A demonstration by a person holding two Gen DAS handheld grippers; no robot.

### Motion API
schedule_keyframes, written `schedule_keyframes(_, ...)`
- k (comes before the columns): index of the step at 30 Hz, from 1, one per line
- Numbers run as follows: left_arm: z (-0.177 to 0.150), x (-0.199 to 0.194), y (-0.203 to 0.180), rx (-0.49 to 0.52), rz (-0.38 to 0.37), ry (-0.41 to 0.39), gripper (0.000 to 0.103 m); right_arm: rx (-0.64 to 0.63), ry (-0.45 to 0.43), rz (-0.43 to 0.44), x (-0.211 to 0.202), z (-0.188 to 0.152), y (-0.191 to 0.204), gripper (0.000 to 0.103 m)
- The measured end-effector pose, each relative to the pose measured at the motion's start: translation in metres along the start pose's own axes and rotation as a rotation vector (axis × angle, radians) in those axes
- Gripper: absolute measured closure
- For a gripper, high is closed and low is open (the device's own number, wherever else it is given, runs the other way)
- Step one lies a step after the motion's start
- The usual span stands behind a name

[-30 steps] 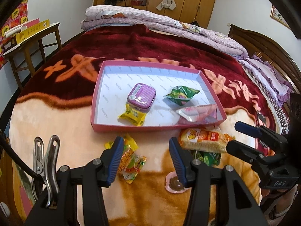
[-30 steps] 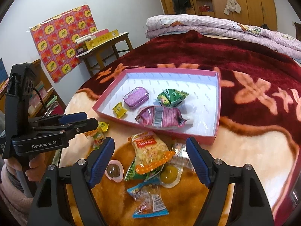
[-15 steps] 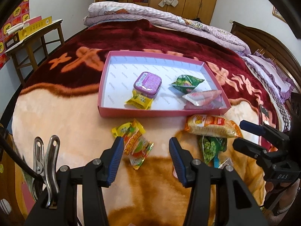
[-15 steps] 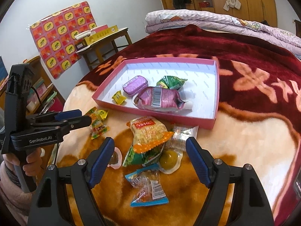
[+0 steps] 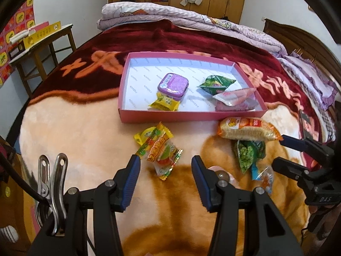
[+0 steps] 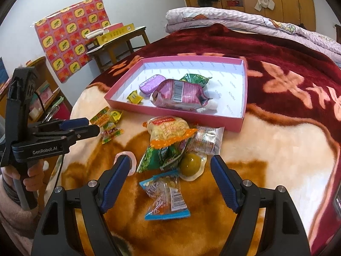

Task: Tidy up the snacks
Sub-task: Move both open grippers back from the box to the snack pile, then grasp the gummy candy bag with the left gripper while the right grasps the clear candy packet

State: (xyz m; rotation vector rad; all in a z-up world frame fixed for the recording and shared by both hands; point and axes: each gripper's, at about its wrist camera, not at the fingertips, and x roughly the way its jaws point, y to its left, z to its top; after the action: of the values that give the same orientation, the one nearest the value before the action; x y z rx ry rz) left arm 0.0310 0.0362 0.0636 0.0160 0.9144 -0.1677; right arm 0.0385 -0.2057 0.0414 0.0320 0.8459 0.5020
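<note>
A pink tray [image 5: 162, 115] [image 6: 243, 98] on the bed holds a purple tin [image 5: 173, 84], a yellow candy [image 5: 164, 104], a green packet [image 5: 217, 83] and a pink packet [image 5: 235, 99] [image 6: 181, 93]. My left gripper [image 5: 165, 170] is open and empty, just short of yellow-orange candy packets [image 5: 162, 149] [image 6: 107, 123]. My right gripper [image 6: 170, 170] is open and empty over a loose pile: a noodle packet [image 6: 168, 132] [image 5: 247, 131], a green packet [image 6: 162, 155], a blue-edged clear packet [image 6: 166, 196], a jelly cup [image 6: 191, 164] and a clear wrapper [image 6: 207, 140].
The bed carries a cream, brown and maroon blanket [image 5: 85, 128], with folded quilts [image 5: 191, 19] at the far end. A wooden side table [image 5: 40, 42] stands to the left. A pink-rimmed jelly cup [image 6: 127, 160] lies by the right gripper's left finger. A metal clip [image 5: 51, 192] hangs on the left gripper.
Both grippers have drawn back from the tray and tilted down, so the loose snacks sit higher in each view. Both stay open. No snack has moved.
</note>
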Motion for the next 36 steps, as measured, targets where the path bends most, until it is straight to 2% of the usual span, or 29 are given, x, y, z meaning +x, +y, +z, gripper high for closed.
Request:
schedule_keyframes(10,-0.009,0.003,0.002,0.022,0.025,0.008,0.051,-0.032,0.045,0.003,0.006,-0.014,0.006,0.023)
schedule_keyframes(16,-0.008,0.009,0.001,0.016,0.022,0.007,0.051,-0.075,0.063,-0.018,0.007,-0.023,0.013,0.032)
schedule_keyframes(21,-0.005,0.018,-0.002,0.003,0.019,0.009,0.051,-0.059,0.080,-0.006,0.013,-0.029,0.011,0.038)
schedule_keyframes(26,-0.003,0.032,-0.006,-0.011,0.022,0.025,0.051,-0.043,0.112,0.006,0.021,-0.035,0.011,0.040)
schedule_keyframes(36,-0.004,0.048,-0.013,-0.016,0.034,0.022,0.053,-0.041,0.090,0.003,0.019,-0.041,0.012,0.039)
